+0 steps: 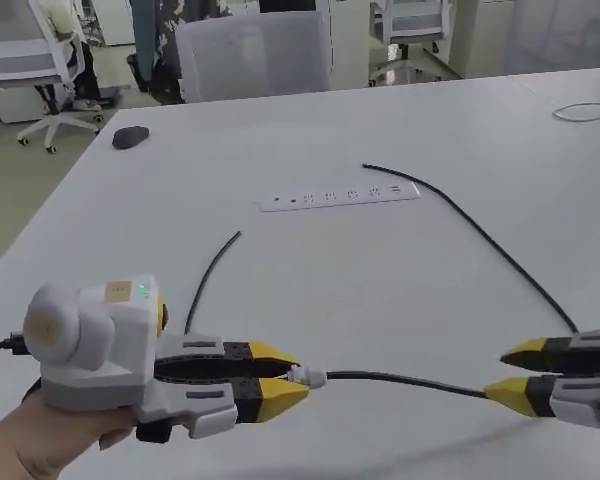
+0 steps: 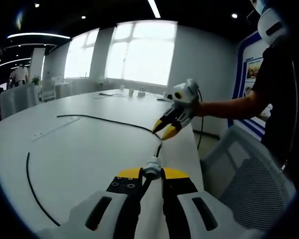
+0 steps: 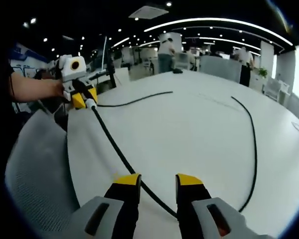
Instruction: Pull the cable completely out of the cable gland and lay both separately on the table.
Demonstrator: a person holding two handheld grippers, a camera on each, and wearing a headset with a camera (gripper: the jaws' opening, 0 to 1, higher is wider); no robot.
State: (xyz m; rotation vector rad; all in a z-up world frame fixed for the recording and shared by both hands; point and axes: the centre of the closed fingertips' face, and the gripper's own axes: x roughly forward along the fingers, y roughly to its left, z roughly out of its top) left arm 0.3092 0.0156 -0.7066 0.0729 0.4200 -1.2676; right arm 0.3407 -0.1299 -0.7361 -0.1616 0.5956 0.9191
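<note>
Two handheld grippers are at work: the white-and-grey left gripper [image 1: 298,377] with yellow-tipped black jaws, held by a hand [image 1: 40,440], has its jaws closed tight on the one small white plastic cable gland [image 1: 312,378], which pokes out just past the tips and is up off the table; the matching right gripper [image 1: 505,372] faces it with its jaws parted, wider than the thin black round cable [image 1: 400,379] that runs from the gland's mouth straight across into the gap between them, so the cable is not out of the gland, and whether either right jaw touches it cannot be told. In the right gripper view the cable passes between the jaws nearer the left one. On the broad white table [image 1: 330,290] lie one short black cable piece [image 1: 212,272] beyond the left gripper, one long black cable stretch [image 1: 480,235] reaching from beside the right gripper to the near end of one flat white power strip [image 1: 340,195], whose markings are too small to read, and one dark computer mouse [image 1: 130,137] near the far left edge
</note>
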